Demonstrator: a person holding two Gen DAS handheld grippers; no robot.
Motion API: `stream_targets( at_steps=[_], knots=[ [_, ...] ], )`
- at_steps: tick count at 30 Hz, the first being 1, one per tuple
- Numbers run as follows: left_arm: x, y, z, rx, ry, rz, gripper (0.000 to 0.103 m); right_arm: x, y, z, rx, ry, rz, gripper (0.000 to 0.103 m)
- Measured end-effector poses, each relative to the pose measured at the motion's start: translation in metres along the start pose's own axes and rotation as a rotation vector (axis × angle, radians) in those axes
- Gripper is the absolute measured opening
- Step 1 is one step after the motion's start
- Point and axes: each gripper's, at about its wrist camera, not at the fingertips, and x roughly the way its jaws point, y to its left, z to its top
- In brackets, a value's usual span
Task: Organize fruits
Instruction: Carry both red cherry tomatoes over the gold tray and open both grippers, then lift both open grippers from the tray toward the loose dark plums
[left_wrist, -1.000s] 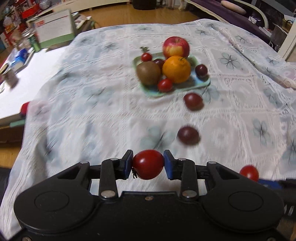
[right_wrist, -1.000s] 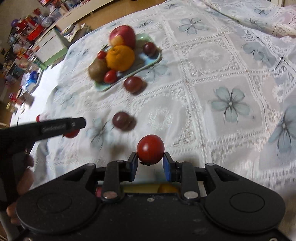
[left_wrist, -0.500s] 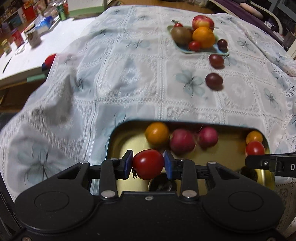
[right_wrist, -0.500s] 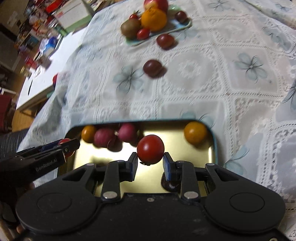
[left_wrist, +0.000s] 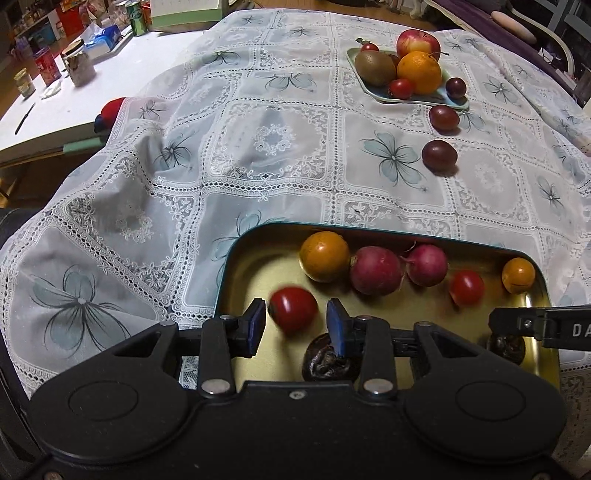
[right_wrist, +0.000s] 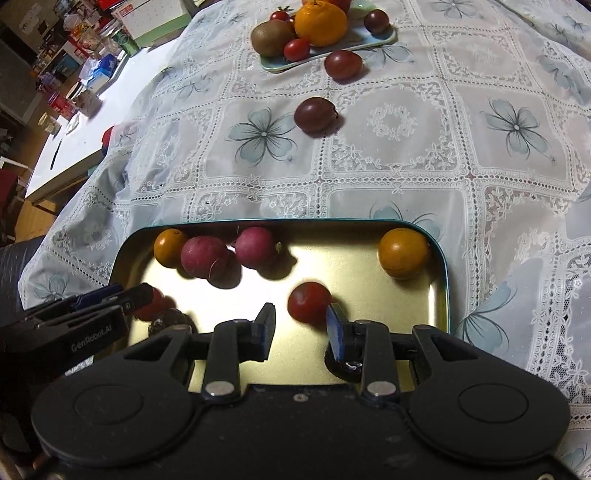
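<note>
A gold metal tray (left_wrist: 255, 273) (right_wrist: 369, 365) lies on the lace cloth close in front of me. My left gripper (left_wrist: 295, 326) is open above it, a red tomato (left_wrist: 293, 309) loose between its pads. My right gripper (right_wrist: 301, 328) is open too, another red tomato (right_wrist: 309, 301) lying in the tray by its right pad. The tray also holds two orange fruits (left_wrist: 324, 256), two pink radishes (left_wrist: 376, 270) and dark wrinkled fruits (left_wrist: 327, 363). Two dark plums (left_wrist: 439, 154) (right_wrist: 315, 114) lie on the cloth.
A pale green plate (left_wrist: 384, 96) (right_wrist: 280, 63) at the far end carries an apple, an orange, a kiwi, small tomatoes and a plum. A white side table (left_wrist: 55, 99) with jars and boxes stands left. The cloth drops off the edge at left.
Both grippers moved back from the plums to over the gold tray, then opened. Each tomato left its pads and now sits loose in the tray.
</note>
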Motion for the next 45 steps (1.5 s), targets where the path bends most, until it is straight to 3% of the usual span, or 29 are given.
stream_targets(
  at_steps=[18, 24, 45],
  knots=[
    [-0.010, -0.003, -0.017, -0.062, 0.040, 0.026, 0.045, -0.003, 0.004, -0.011, -0.108, 0.067, -0.072, 0.033],
    [-0.016, -0.013, -0.021, -0.039, 0.042, 0.033, 0.045, -0.012, -0.002, -0.019, -0.119, 0.036, -0.118, 0.033],
    [-0.010, -0.015, -0.020, -0.029, 0.076, 0.016, 0.045, -0.007, -0.004, -0.023, -0.117, 0.062, -0.114, 0.033]
  ],
)
